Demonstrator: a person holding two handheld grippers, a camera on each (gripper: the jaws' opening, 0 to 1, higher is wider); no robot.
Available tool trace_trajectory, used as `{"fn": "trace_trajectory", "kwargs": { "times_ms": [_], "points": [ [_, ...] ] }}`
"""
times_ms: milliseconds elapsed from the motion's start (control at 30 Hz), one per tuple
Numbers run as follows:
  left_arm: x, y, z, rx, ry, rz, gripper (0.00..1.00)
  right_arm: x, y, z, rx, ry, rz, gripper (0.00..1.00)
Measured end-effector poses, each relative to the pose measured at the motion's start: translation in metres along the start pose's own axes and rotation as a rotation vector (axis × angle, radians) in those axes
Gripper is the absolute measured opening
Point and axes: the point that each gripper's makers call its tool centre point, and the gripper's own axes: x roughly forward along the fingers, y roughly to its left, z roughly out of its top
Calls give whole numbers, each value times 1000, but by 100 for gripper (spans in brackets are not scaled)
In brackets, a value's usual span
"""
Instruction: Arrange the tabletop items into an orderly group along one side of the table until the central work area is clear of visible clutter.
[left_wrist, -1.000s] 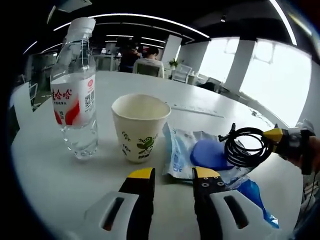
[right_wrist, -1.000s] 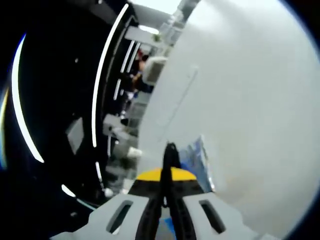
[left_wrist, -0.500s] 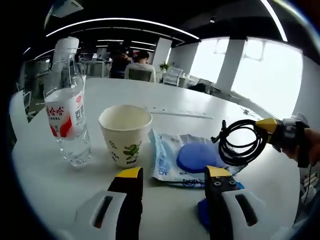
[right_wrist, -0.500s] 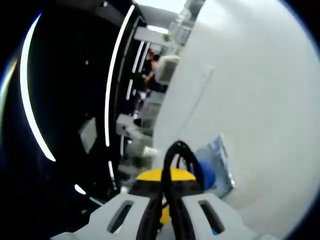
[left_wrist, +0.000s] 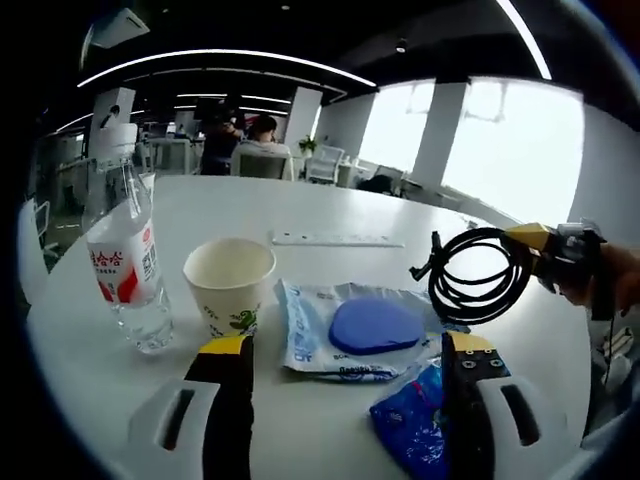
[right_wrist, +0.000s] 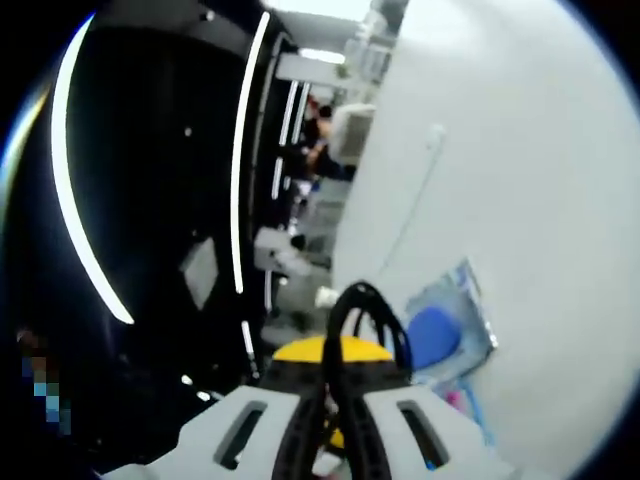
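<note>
On the white table (left_wrist: 350, 210) a water bottle (left_wrist: 122, 262) with a red and white label stands at the left. A paper cup (left_wrist: 229, 284) stands next to it. A clear packet with a blue oval pad (left_wrist: 370, 325) lies to the cup's right, and a blue wrapper (left_wrist: 415, 430) lies nearer me. My left gripper (left_wrist: 347, 350) is open above the near edge, nothing between its jaws. My right gripper (left_wrist: 530, 238) comes in from the right, shut on a coiled black cable (left_wrist: 470, 275) that hangs above the table. In the right gripper view the cable (right_wrist: 352, 310) loops up from the shut right gripper (right_wrist: 334, 358).
A white power strip (left_wrist: 337, 239) lies farther back on the table. People sit at desks with chairs (left_wrist: 262, 163) beyond the far edge. The right gripper view is rolled, with the packet and pad (right_wrist: 440, 335) on the table (right_wrist: 540, 200) at the right.
My left gripper has opened wider and pulled back, so the blue wrapper has come into sight. The right gripper still holds the cable aloft; its view has swung so more of the packet shows.
</note>
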Motion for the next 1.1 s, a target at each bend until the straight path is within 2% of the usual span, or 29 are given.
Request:
{"fn": "trace_trajectory", "kwargs": {
  "times_ms": [67, 133, 233, 367, 533, 633, 967, 1100],
  "points": [
    [-2, -3, 2, 15, -2, -11, 85, -4, 3, -1, 17, 4, 10, 0],
    [-7, -6, 6, 21, -18, -13, 85, -8, 6, -4, 64, 29, 27, 0],
    [-12, -12, 11, 61, -36, -25, 92, -16, 7, -5, 82, 41, 38, 0],
    [-19, -19, 14, 66, -41, -46, 99, -24, 10, -7, 83, 57, 43, 0],
    [-27, -27, 14, 78, -27, -74, 99, -37, 7, -12, 59, 81, 24, 0],
    [-32, -28, 15, 53, -23, -80, 99, -42, 3, -15, 56, 95, 10, 0],
    [-42, -25, 16, 28, -14, -69, 97, -56, -5, -22, 61, 121, -9, 0],
    [-46, -25, 19, 39, -37, -55, 93, -60, -7, -25, 68, 133, -3, 0]
  ]
}}
